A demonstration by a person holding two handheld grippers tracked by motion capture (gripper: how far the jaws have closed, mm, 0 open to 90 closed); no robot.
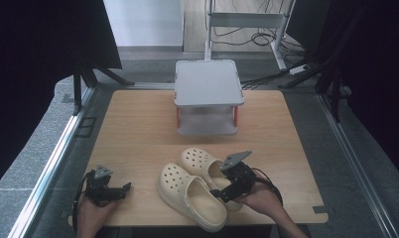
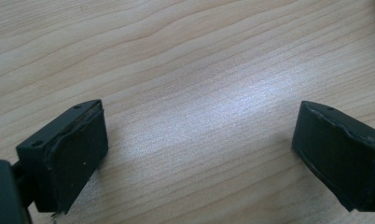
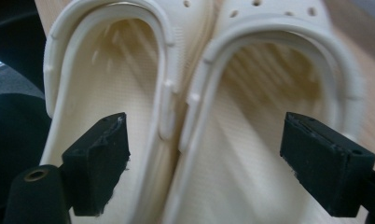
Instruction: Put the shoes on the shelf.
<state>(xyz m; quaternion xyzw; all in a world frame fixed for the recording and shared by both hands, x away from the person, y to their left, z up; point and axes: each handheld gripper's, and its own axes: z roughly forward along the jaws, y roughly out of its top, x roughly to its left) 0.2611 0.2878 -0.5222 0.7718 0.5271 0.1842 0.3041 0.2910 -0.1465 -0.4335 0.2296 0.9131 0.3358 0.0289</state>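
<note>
The right hand-held gripper [image 1: 222, 191] hangs over the heels of two clogs [image 1: 190, 196] lying side by side near the front edge of the surface [image 1: 138, 134], jaws wide, one over each footbed, holding nothing. The step looks like grasping the pair — next, close on the two touching inner walls. Toes point away and left, long axes alike. The left hand-held gripper [image 1: 119, 191] rests wide open — empty.

My matt black pads [image 3: 101, 154] hover over smooth cream foam-plastic clogs [image 3: 185, 140] on the pale satin wood-grain table [image 2: 185, 70].
</note>
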